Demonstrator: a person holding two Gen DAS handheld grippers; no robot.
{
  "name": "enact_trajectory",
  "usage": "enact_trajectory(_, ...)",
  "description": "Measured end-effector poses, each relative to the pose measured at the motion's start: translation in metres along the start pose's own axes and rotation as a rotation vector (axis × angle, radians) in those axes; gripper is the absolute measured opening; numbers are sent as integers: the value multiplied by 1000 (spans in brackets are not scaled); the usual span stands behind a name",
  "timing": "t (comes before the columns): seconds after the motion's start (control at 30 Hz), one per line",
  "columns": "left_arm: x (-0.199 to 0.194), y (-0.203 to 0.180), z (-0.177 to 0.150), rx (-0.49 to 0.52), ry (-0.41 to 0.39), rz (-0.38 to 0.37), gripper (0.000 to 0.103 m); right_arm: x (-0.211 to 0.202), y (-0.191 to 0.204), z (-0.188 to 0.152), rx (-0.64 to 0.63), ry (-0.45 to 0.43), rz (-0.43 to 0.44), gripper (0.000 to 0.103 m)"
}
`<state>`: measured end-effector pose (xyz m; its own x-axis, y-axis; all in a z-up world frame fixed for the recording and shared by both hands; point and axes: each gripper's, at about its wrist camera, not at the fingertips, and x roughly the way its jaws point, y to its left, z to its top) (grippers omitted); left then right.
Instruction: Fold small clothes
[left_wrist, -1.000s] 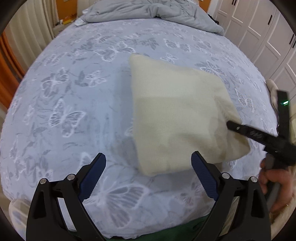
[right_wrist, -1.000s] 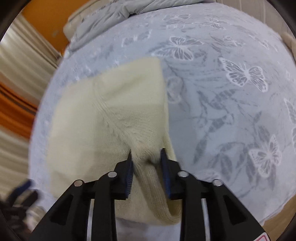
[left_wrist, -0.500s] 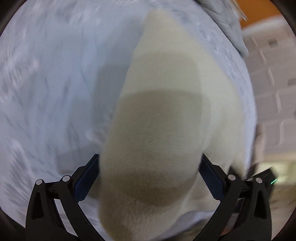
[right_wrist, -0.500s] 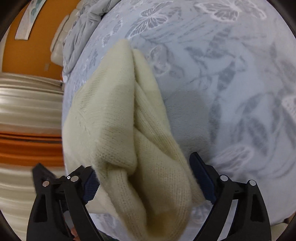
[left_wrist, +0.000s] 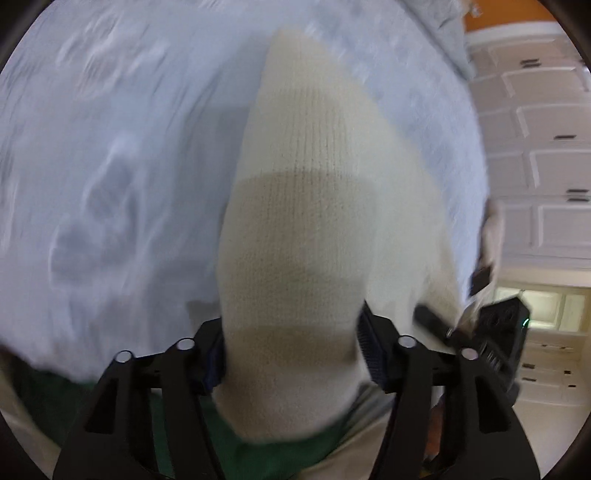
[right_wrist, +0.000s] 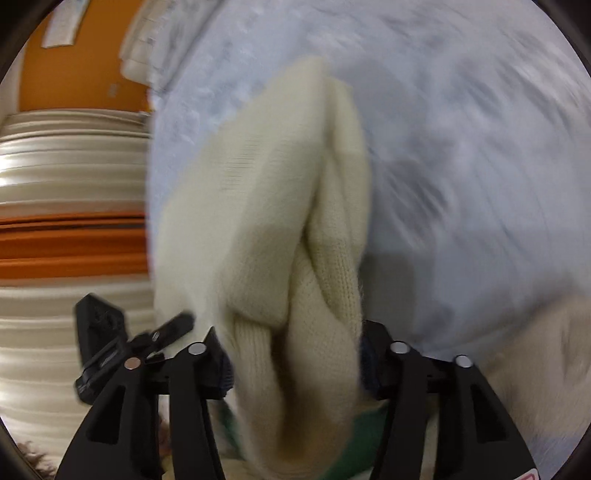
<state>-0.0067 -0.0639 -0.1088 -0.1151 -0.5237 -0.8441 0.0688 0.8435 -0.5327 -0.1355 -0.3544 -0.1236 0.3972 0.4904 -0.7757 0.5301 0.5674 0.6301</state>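
Observation:
A cream knit garment (left_wrist: 314, 166) lies folded on the light blue butterfly bedsheet (left_wrist: 110, 147), its near end bunched thick. My left gripper (left_wrist: 291, 350) points steeply down at that end; its jaws are closing, and the cloth fills the gap with both pads touching it. In the right wrist view the same garment (right_wrist: 258, 184) shows as stacked folds. My right gripper (right_wrist: 295, 363) straddles them, jaws closing, pads against the knit on both sides. One of the other gripper's black fingers (left_wrist: 430, 319) (right_wrist: 177, 323) shows beside the cloth in each view. Both views are motion-blurred.
The bedsheet (right_wrist: 461, 147) spreads wide around the garment. A grey duvet (left_wrist: 447, 33) lies at the far end. White wardrobe doors (left_wrist: 535, 166) stand on one side, an orange wall (right_wrist: 74, 74) and pale curtains (right_wrist: 55, 155) on the other. Green cloth (left_wrist: 221, 454) shows below the grippers.
The left gripper swung over to the garment's near end and narrowed around it. The right gripper let go of its thin pinch, opened wide, then narrowed around the thick folds.

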Motion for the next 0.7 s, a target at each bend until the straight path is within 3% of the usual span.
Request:
enact_trajectory(0.1, 4, 8, -5, -18, -83, 23, 77, 2, 8, 1, -3, -45, -62, 74)
enact_trajectory(0.2, 1, -4, 13, 41, -156, 57, 91, 15, 21, 16, -24, -72, -108, 82)
enact_trajectory(0.3, 6, -14, 27, 56, -159, 81, 93, 28, 24, 18, -33, -91, -112, 78)
enact_trajectory(0.33, 8, -17, 27, 58, -151, 71, 89, 28, 24, 17, -37, -100, -104, 72)
enact_trajectory(0.4, 6, -33, 32, 115, -159, 124, 72, 22, 25, 15, -46, -120, -84, 46)
enact_trajectory(0.5, -3, -61, 27, 229, -203, 192, 53, 0, 36, 13, -84, -168, -55, 40)
enact_trajectory(0.7, -51, -82, 10, 307, -280, 226, 46, -46, 78, -8, -183, -238, -20, 39)
